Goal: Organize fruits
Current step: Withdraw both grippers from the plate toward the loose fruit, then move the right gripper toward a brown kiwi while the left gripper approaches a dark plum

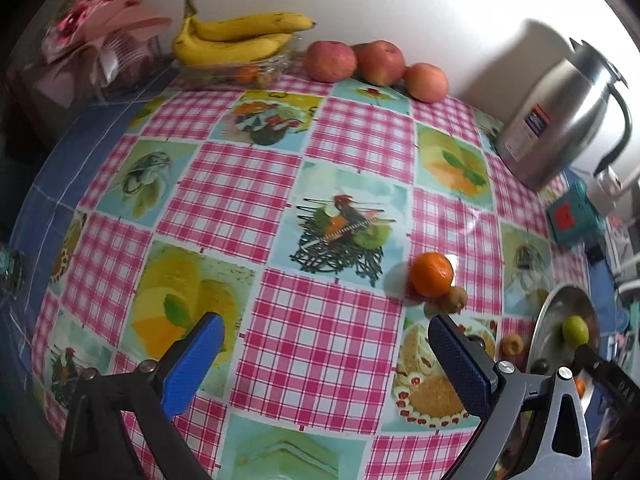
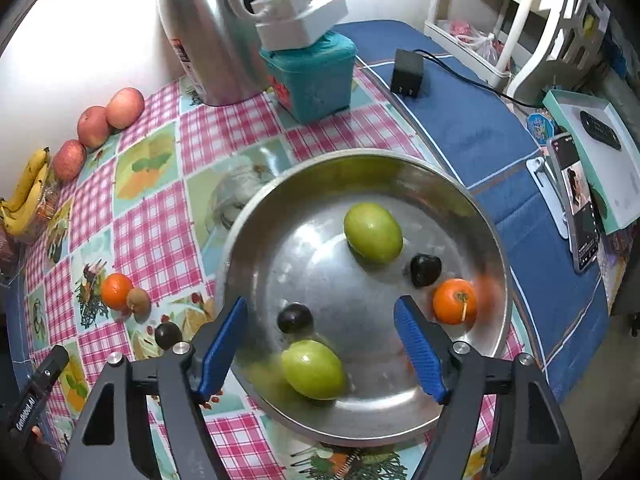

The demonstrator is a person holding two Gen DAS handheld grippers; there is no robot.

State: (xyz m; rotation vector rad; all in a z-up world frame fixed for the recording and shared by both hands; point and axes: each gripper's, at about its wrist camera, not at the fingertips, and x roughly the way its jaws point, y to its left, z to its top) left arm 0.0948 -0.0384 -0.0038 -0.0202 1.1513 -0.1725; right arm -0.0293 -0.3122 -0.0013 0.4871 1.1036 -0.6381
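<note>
A steel bowl [image 2: 400,168] holds two green fruits [image 2: 373,233], two dark plums [image 2: 425,269] and an orange fruit [image 2: 454,301]. My right gripper [image 2: 320,344] is open and empty above the bowl's near side. An orange [image 1: 433,274] and a small brown fruit [image 1: 453,299] lie together on the checked tablecloth; they also show in the right wrist view [image 2: 116,290]. A dark plum [image 2: 168,335] lies left of the bowl. My left gripper [image 1: 326,354] is open and empty, the orange beyond its right finger. The bowl's rim [image 1: 560,300] shows at right.
Bananas [image 1: 236,38] on a clear tray and three apples [image 1: 331,61] line the back wall. A steel thermos [image 1: 560,120], a teal box [image 2: 312,76], a black adapter [image 2: 407,73] and a phone [image 2: 576,204] stand at the right. A yellow-brown fruit [image 1: 512,345] lies by the bowl.
</note>
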